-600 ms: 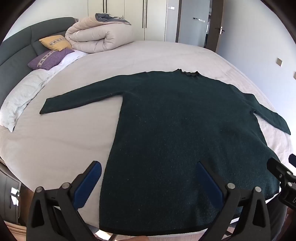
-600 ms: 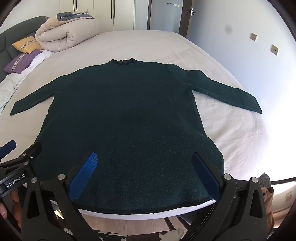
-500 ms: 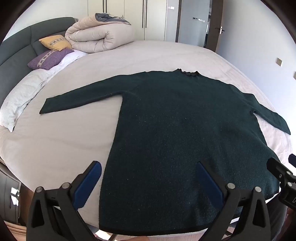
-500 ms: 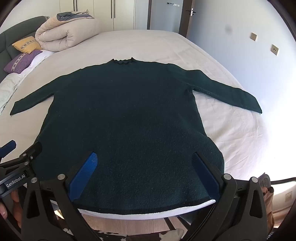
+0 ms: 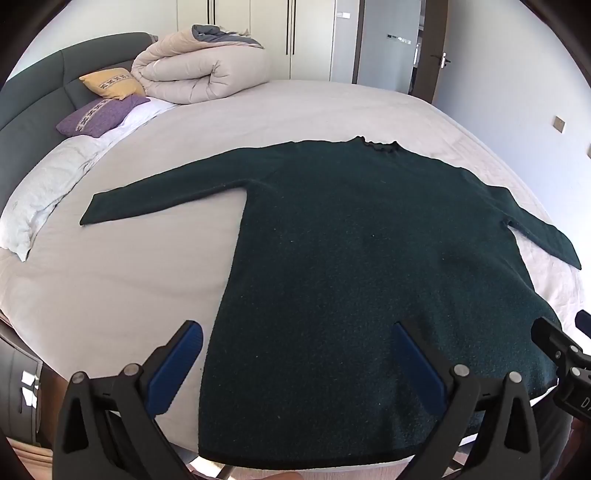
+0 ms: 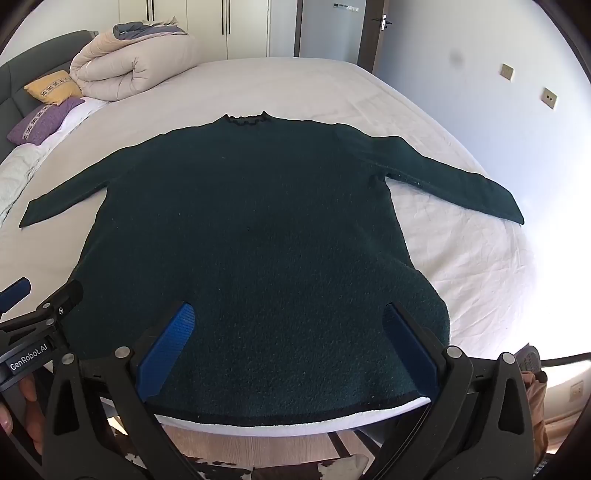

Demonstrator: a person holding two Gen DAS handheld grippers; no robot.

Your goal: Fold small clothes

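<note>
Nothing has moved since the earlier frames: sweater, bed and both claws sit exactly where they were

Dark green sweater (image 6: 251, 236) lies flat on the bed (image 6: 461, 266), spread face-up or face-down, which I cannot tell. Both sleeves are stretched out to the sides, away from the body. Its long axis runs from the hem (image 6: 295, 408), at the near bed edge, up to the collar (image 6: 245, 120) on the far side, so the neck points away from the person and toward the wardrobe (image 5: 251, 33). Laid out this way, every edge is reachable and the fabric is smooth, which looks like the starting layout for a fold; no fold has been made yet

Left claw (image 5: 295, 354) hangs above the hem's left corner, jaws spread as wide as they go, with nothing between the blue pads (image 5: 177, 369). Right claw (image 6: 291, 341) hangs above the hem's right part, equally wide and empty. Both tilt downward toward the cloth without touching it. Each claw's edge also shows at the side of the other's view, so the two are held side by side, likely ready to work as a pair

Farther out, a rolled duvet (image 5: 199, 70) and two cushions, yellow (image 5: 112, 85) and purple (image 5: 99, 114), rest by the headboard (image 5: 33, 96), well apart from the sweater
</note>
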